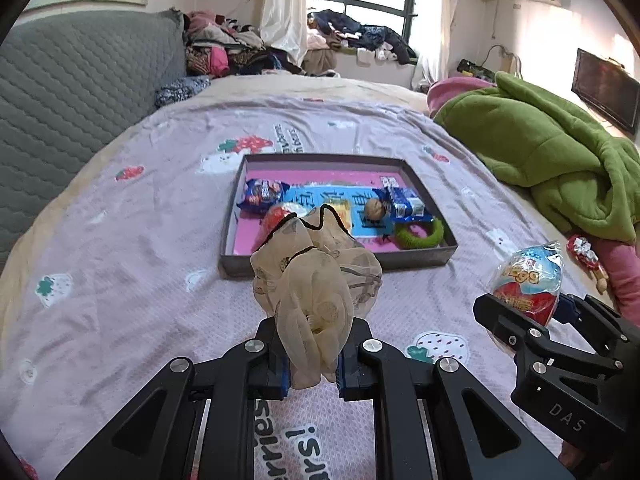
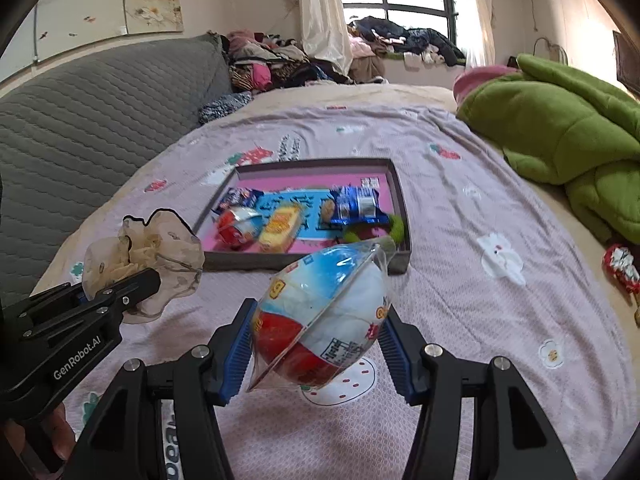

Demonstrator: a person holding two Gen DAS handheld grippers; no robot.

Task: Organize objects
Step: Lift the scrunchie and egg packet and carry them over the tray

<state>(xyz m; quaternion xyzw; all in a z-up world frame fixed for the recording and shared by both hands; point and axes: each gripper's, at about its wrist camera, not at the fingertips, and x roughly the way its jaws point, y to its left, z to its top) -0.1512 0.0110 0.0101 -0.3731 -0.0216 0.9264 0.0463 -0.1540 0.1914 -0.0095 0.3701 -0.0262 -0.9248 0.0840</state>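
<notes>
My left gripper (image 1: 312, 354) is shut on a beige sheer scrunchie (image 1: 316, 280) and holds it above the bedspread, just short of the tray's near wall. It also shows at the left of the right wrist view (image 2: 144, 256). My right gripper (image 2: 318, 340) is shut on a wrapped toy egg (image 2: 324, 316), red, blue and white, held above the bed near the tray's near right corner. The egg also shows in the left wrist view (image 1: 528, 284). The shallow grey tray (image 1: 332, 262) with a pink floor holds blue snack packs, another egg, a yellow packet, a walnut and a green hair ring (image 1: 420, 234).
A green blanket (image 1: 552, 160) is heaped at the bed's right side. A small red-and-white wrapped item (image 1: 582, 252) lies by a pink cloth at the right edge. A grey quilted headboard (image 1: 80, 92) stands on the left. Clothes are piled at the back by the window.
</notes>
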